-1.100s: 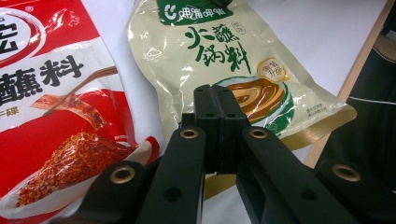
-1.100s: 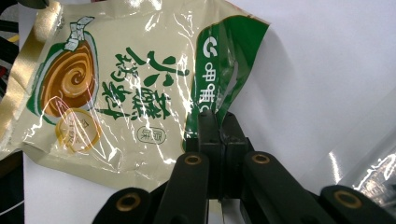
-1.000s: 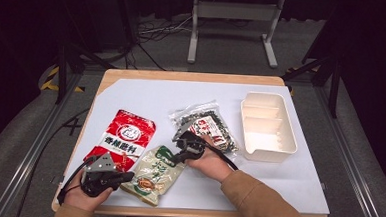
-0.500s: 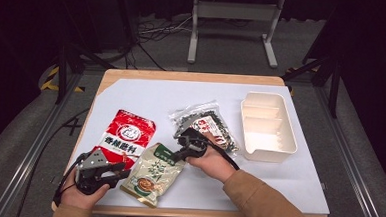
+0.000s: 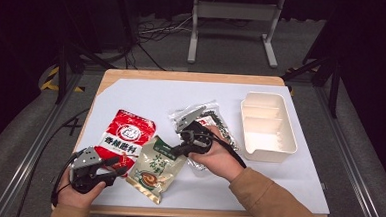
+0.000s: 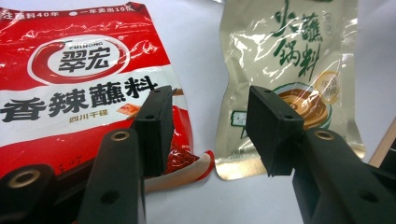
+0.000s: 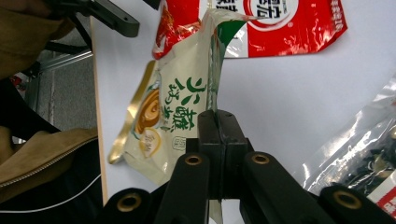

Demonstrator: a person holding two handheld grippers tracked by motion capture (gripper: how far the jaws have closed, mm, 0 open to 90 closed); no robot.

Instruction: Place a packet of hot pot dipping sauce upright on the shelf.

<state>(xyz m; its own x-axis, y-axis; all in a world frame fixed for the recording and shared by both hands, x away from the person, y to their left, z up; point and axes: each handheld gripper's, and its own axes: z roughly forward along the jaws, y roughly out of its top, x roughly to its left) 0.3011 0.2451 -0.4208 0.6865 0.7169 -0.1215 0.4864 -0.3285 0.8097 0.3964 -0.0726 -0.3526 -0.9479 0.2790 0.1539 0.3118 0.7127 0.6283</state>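
The right tool [image 5: 175,150], its jaws pressed together on the top edge of a beige-green sauce packet [image 5: 154,167], lifts that edge off the counter [image 5: 146,93] so the packet hangs tilted, its lower end apparently still on the white surface. Seen from the right gripper view, the pinch sits on the sealed rim [image 7: 215,105], a grip that judges well for carrying a limp pouch without crushing its contents. At eight o'clock from it, the left tool [image 5: 112,167] stands spread, its jaws having just been opening with nothing between them; in the left gripper view they frame the bare gap between the packet [image 6: 285,84] and a red seasoning packet [image 6: 84,84], which lies flat at ten o'clock of the lifted one. A clear bag of dark contents [image 5: 219,126] rests just behind the right hand [image 5: 218,157]. Farther out, at three o'clock, a cream divided tray [image 5: 268,142] waits empty, the likely destination
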